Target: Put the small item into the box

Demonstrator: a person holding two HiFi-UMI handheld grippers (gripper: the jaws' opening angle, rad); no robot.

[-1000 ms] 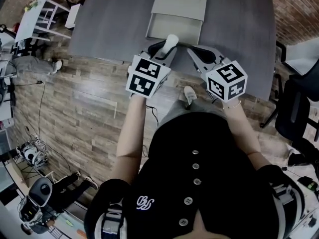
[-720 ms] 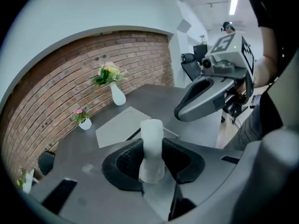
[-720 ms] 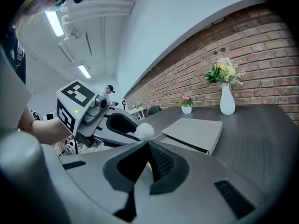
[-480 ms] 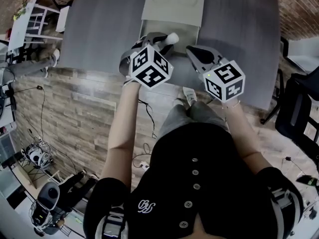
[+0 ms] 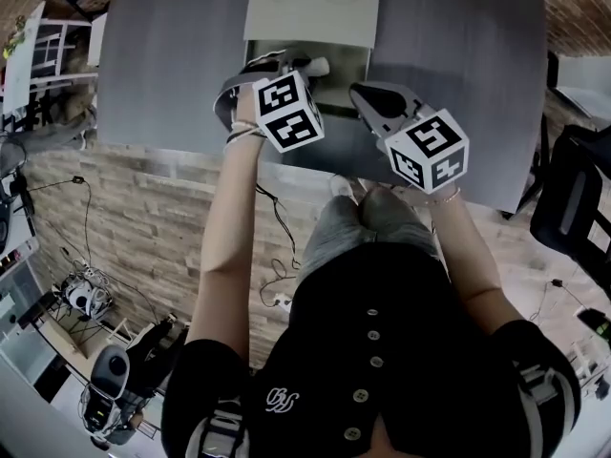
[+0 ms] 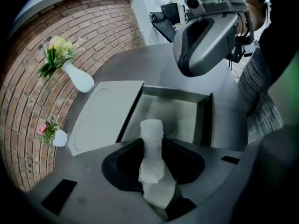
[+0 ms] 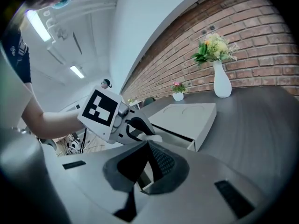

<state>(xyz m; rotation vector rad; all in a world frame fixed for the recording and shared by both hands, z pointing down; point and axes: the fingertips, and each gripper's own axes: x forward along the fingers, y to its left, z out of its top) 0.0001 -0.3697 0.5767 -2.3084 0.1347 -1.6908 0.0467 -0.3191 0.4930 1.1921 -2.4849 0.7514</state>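
Grey table [image 5: 458, 65] filled the top of the head view, wood floor [image 5: 143, 218] below it and a brick wall [image 6: 70, 27] behind in both gripper views

- box [image 5: 355, 63] sat at 12 o'clock on the table, tray open, its flat lid [image 5: 310, 8] lying just past it at the far side
- left gripper [image 5: 307, 65] was at 11 o'clock from the person, its marker cube [image 5: 288, 111] facing up; jaws clamped on the small item [image 6: 152, 146], a white wrinkled roll standing up between them
- item's free end [image 5: 322, 65] stuck out over the near part of the open tray, not touching the tray floor as far as the left gripper view showed
- right gripper [image 5: 365, 93] was at 1 o'clock, just beside the box's near right corner, above the table; in its own view the jaws [image 7: 148, 148] met at the tips with nothing between them
- right gripper view had the left gripper [image 7: 135, 125] at 9 o'clock, white item poking out of it next to the box
- tall white vase [image 6: 79, 80] with flowers and a small pot [image 6: 58, 137] stood at the wall, well apart from the box, at 9 to 10 o'clock in the left gripper view
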